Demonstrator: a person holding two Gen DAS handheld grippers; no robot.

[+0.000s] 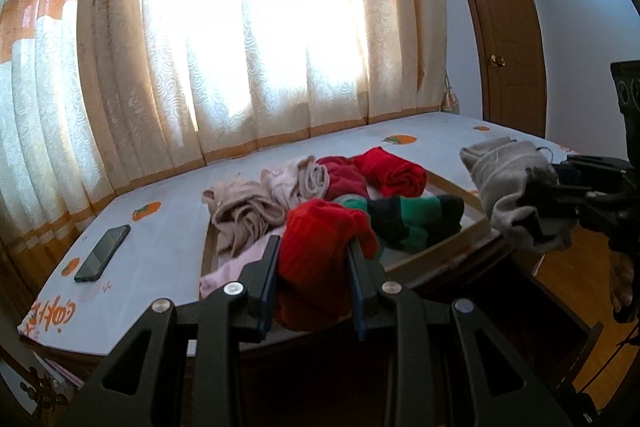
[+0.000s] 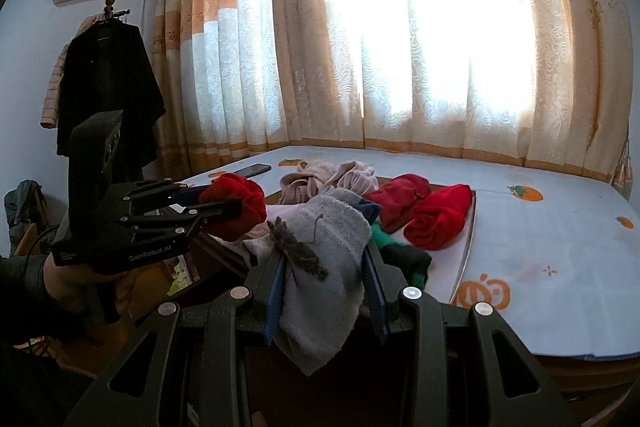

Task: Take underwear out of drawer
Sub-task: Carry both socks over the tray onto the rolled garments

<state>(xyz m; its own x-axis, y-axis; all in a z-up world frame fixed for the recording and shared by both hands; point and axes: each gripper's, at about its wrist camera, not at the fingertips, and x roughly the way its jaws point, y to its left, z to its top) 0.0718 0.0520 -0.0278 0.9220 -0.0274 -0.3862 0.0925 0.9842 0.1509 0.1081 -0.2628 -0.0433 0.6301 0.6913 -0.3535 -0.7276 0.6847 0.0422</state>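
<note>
My left gripper is shut on a red knitted garment, which hangs between its fingers above the near table edge. In the right wrist view the same left gripper sits at the left with the red garment in it. My right gripper is shut on a grey garment with a dark patch, which droops below the jaws. At the right edge of the left wrist view, the right gripper holds this grey garment. The dark open drawer lies below the table edge, its inside hidden.
Beige, pink, red and green-black clothes are piled on a wooden-rimmed tray on the white patterned tabletop. A phone lies at its left. Curtains hang behind, a door stands right, and a coat rack stands left.
</note>
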